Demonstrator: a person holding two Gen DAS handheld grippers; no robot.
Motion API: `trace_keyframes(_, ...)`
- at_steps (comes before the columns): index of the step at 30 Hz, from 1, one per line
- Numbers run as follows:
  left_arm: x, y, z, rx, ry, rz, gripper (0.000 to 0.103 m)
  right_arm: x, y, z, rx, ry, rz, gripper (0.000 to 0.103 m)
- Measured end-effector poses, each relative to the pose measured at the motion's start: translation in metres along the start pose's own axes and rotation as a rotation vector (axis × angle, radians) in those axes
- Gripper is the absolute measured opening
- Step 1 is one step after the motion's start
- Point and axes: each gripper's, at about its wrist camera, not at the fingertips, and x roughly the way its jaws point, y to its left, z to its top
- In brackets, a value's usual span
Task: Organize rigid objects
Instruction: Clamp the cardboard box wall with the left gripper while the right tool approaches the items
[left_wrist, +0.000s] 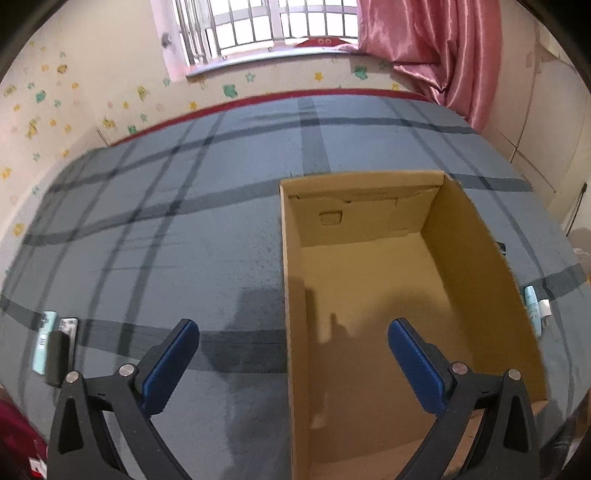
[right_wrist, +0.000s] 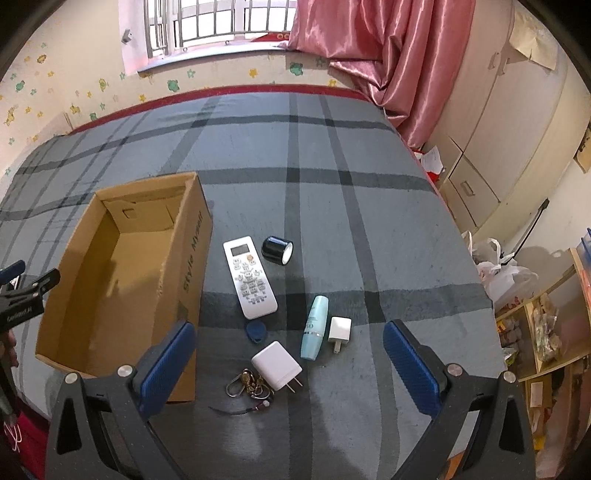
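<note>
While spread wide and gripping nothing, left gripper (left_wrist: 291, 343) above empty cardboard box (left_wrist: 476, 236), right gripper (right_wrist: 290, 341) above remote (right_wrist: 249, 282), chargers (right_wrist: 276, 364), keys (right_wrist: 247, 384).

A plaid bed (right_wrist: 332, 155) carries a cardboard box (right_wrist: 192, 236); beside it lie a remote (right_wrist: 249, 282), chargers (right_wrist: 276, 364) and keys (right_wrist: 247, 384).
</note>
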Motion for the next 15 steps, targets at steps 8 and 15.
trace_keyframes(8, 0.035, 0.004, 0.0, 0.014, 0.023, -0.017, 0.103, 0.016, -0.004, -0.003, 0.003, 0.024, -0.012, 0.103)
trace_keyframes(15, 0.045, 0.007, -0.001, 0.018, 0.035, -0.024, 0.075, 0.023, -0.006, -0.007, 0.008, 0.044, -0.016, 0.103)
